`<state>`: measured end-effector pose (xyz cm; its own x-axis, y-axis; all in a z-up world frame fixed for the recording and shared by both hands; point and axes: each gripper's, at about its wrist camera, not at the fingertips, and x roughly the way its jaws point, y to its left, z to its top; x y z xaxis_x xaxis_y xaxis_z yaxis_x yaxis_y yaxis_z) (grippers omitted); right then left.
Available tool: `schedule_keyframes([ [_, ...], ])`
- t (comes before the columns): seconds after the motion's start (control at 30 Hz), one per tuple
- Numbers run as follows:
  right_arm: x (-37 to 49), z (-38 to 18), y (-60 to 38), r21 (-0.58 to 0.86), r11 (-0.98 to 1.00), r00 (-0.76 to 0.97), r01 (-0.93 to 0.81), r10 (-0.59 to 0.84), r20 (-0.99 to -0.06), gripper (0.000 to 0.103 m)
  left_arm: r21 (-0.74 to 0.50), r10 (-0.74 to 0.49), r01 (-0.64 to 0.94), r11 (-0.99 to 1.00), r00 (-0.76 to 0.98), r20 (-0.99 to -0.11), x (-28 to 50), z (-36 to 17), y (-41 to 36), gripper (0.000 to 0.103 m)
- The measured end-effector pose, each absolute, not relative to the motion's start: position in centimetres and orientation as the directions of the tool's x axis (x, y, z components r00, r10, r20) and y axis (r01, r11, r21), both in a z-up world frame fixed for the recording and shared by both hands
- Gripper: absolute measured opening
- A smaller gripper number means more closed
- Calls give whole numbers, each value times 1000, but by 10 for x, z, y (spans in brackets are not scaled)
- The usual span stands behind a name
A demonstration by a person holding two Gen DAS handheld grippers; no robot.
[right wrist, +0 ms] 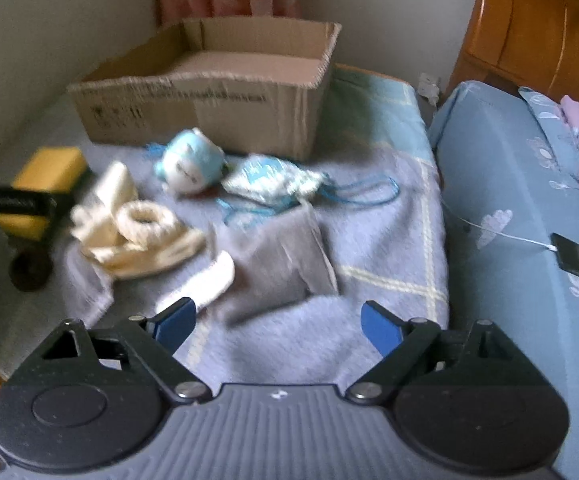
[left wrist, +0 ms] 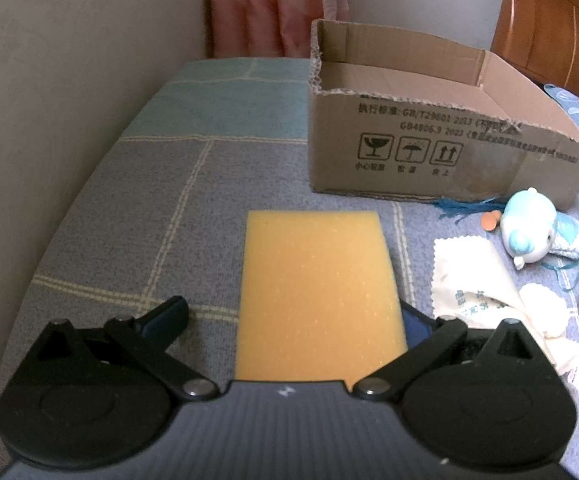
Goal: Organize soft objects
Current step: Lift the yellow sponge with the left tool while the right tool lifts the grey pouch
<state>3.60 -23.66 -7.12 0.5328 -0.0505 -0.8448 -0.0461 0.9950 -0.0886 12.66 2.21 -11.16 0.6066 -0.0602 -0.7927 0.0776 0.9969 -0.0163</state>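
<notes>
Your left gripper point(left wrist: 289, 316) straddles the yellow sponge point(left wrist: 315, 292) with jaws spread, so clamp gently mid-block; your right gripper point(right wrist: 277, 320) is released too.

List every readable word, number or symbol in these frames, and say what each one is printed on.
"GB/T29601 2013", after Chinese characters: side of the box, partly blurred.
"GB4806.9 2023": box side, next line; the rest is unreadable.
Three pictograms (broken glass, umbrella, two up arrows): box side; captions beneath are too small.
Blue print on the cream cloth: too blurred to read.
Right wrist view: box print and the label on the left gripper are blurred.
Sponge: no text.
</notes>
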Motion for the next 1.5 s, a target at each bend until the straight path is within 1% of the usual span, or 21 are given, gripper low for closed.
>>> schedule_keyframes([
  [0.2, 40, -84, -236, -107, 994, 528, -28, -76, -846, 92, -16, -61, 80, 997, 604, -795, 127, -112, 22, 103],
  [0.33, 41, -78, -236, -66, 998, 555, -15, -47, -830, 92, -16, -60, 77, 997, 604, -794, 127, -112, 22, 103],
  [0.6, 59, -71, -222, -56, 996, 588, -63, -8, -809, 92, -16, -60, 77, 997, 605, -794, 126, -112, 22, 103],
  [0.8, 64, -77, -215, -94, 992, 581, -79, -31, -813, 92, -16, -60, 77, 997, 605, -794, 127, -111, 23, 103],
  [0.93, 58, -77, -223, -85, 994, 574, -72, -29, -818, 92, -16, -59, 77, 997, 604, -795, 126, -111, 22, 103],
  [1.03, 57, -81, -231, -87, 994, 563, -67, -34, -826, 96, -16, -60, 78, 997, 604, -795, 126, -111, 22, 103],
  [1.1, 61, -86, -234, -93, 994, 557, -61, -44, -829, 96, -16, -60, 78, 997, 604, -795, 127, -111, 22, 103],
  [1.2, 69, -92, -238, -56, 997, 552, -56, -15, -834, 96, -16, -60, 78, 997, 602, -796, 128, -111, 23, 103],
  [1.3, 74, -95, -238, -55, 997, 571, -55, -14, -821, 97, -16, -59, 77, 997, 601, -797, 128, -111, 22, 103],
  [1.33, 74, -94, -237, -60, 997, 581, -58, -16, -814, 93, -16, -59, 77, 997, 602, -797, 128, -110, 22, 103],
  [1.37, 73, -93, -236, -68, 995, 591, -66, -16, -807, 84, -16, -59, 77, 997, 601, -797, 128, -110, 22, 103],
  [1.4, 72, -92, -235, -69, 994, 598, -83, -6, -802, 78, -16, -59, 76, 997, 601, -797, 129, -110, 22, 103],
  [1.47, 69, -88, -233, -84, 992, 603, -95, -10, -798, 63, -16, -57, 74, 997, 600, -798, 129, -110, 21, 103],
  [1.5, 68, -86, -232, -86, 991, 603, -100, -8, -798, 62, -16, -57, 74, 997, 599, -799, 130, -110, 21, 103],
])
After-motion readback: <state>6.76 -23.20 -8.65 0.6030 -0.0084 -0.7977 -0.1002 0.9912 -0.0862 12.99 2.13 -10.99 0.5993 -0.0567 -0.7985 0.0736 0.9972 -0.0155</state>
